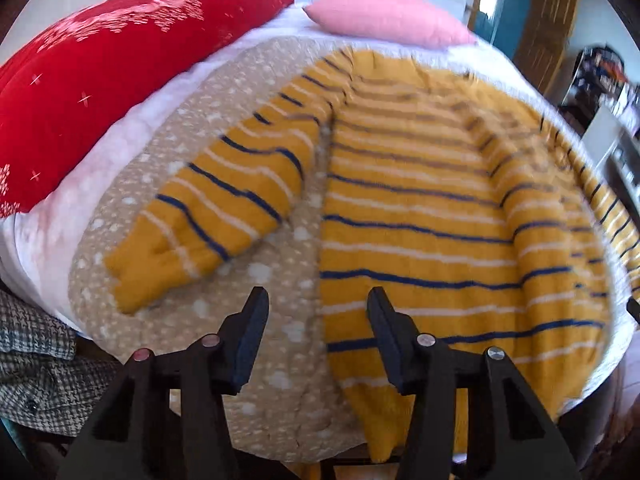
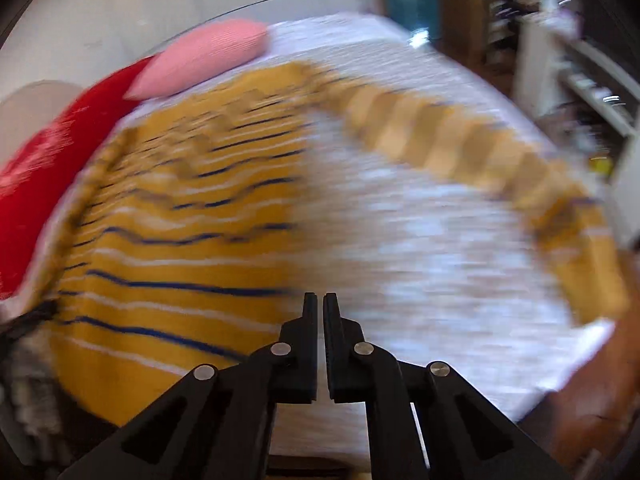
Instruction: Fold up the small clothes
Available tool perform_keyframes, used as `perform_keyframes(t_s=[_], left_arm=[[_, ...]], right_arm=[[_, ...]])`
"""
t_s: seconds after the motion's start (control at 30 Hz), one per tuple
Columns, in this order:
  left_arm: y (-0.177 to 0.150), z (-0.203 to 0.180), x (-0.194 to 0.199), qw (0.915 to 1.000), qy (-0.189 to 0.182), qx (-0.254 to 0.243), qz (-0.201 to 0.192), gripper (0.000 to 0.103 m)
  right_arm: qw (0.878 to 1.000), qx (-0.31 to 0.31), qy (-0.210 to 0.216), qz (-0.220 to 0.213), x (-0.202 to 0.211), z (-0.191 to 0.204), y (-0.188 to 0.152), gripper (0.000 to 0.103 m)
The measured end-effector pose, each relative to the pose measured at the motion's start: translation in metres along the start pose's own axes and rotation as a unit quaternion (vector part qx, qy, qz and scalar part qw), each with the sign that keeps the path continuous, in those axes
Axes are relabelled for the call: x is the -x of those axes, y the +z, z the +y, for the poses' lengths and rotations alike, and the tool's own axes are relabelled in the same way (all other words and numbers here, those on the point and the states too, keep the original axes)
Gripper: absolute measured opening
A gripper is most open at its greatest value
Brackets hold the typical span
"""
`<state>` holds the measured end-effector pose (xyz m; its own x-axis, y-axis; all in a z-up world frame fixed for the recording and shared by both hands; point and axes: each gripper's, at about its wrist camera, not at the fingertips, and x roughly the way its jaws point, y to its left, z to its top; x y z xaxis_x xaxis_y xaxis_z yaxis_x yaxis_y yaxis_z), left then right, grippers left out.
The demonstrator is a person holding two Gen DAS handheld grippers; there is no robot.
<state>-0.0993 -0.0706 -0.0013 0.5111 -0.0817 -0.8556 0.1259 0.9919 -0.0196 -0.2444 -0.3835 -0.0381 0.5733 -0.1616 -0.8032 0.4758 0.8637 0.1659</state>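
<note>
A mustard-yellow sweater with navy and white stripes (image 1: 420, 208) lies flat on a beige spotted blanket (image 1: 280, 380). Its left sleeve (image 1: 224, 200) slants down toward the near left. My left gripper (image 1: 318, 300) is open and empty, hovering above the sweater's lower left edge. In the right wrist view the sweater body (image 2: 180, 220) fills the left and its right sleeve (image 2: 460, 148) stretches out to the right over the white cover (image 2: 420, 260). My right gripper (image 2: 321, 300) is shut on nothing, just above the sweater's right edge. This view is motion-blurred.
A red snowflake cushion (image 1: 100, 80) and a pink cushion (image 1: 384, 16) lie at the far side. A houndstooth garment (image 1: 36, 364) hangs at the near left. Shelves and clutter (image 2: 580, 80) stand at the right. The bed's near right edge (image 2: 560, 380) drops to a wooden floor.
</note>
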Motion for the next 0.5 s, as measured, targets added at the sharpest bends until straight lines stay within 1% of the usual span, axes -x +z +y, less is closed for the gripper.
perform_keyframes(t_s=[0.03, 0.07, 0.1, 0.13, 0.17, 0.2, 0.23, 0.3, 0.33, 0.4, 0.43, 0.47, 0.5], left_arm=[[0.001, 0.003, 0.007, 0.9999, -0.002, 0.005, -0.012, 0.051], [0.002, 0.006, 0.013, 0.9997, -0.006, 0.007, -0.021, 0.051], [0.003, 0.008, 0.019, 0.9996, -0.008, 0.009, -0.027, 0.051], [0.004, 0.008, 0.024, 0.9994, -0.011, 0.012, -0.031, 0.051], [0.004, 0.005, 0.026, 0.9993, -0.013, 0.015, -0.032, 0.053], [0.004, 0.004, 0.027, 0.9992, -0.019, 0.016, -0.031, 0.053], [0.005, 0.002, 0.027, 0.9992, -0.025, 0.016, -0.028, 0.053], [0.009, -0.007, 0.025, 0.9993, -0.026, 0.013, -0.024, 0.053], [0.009, -0.012, 0.025, 0.9993, -0.026, 0.011, -0.025, 0.053], [0.006, -0.016, 0.024, 0.9993, -0.027, 0.002, -0.024, 0.053], [0.006, -0.014, 0.025, 0.9993, -0.031, -0.004, -0.023, 0.053], [0.007, -0.015, 0.025, 0.9993, -0.029, -0.007, -0.023, 0.053], [0.007, -0.016, 0.026, 0.9993, -0.029, -0.009, -0.023, 0.053]], right_arm=[[1.0, -0.004, -0.019, -0.023, 0.015, -0.015, -0.001, 0.005], [0.998, -0.016, -0.035, -0.046, 0.028, -0.031, -0.001, 0.008], [0.997, -0.03, -0.05, -0.06, 0.038, -0.047, 0.0, 0.025], [0.994, -0.049, -0.068, -0.074, 0.047, -0.066, -0.001, 0.054], [0.99, -0.069, -0.084, -0.086, 0.055, -0.084, -0.002, 0.066], [0.986, -0.091, -0.098, -0.096, 0.06, -0.102, -0.005, 0.074], [0.983, -0.116, -0.103, -0.102, 0.062, -0.121, -0.007, 0.074], [0.979, -0.152, -0.09, -0.097, 0.056, -0.147, -0.009, 0.074], [0.979, -0.165, -0.076, -0.093, 0.049, -0.155, -0.009, 0.074], [0.98, -0.172, -0.046, -0.088, 0.037, -0.159, -0.008, 0.074], [0.981, -0.171, -0.033, -0.086, 0.029, -0.157, -0.008, 0.065], [0.982, -0.168, -0.02, -0.079, 0.023, -0.156, -0.009, 0.048], [0.984, -0.165, -0.001, -0.064, 0.014, -0.154, -0.006, 0.009]])
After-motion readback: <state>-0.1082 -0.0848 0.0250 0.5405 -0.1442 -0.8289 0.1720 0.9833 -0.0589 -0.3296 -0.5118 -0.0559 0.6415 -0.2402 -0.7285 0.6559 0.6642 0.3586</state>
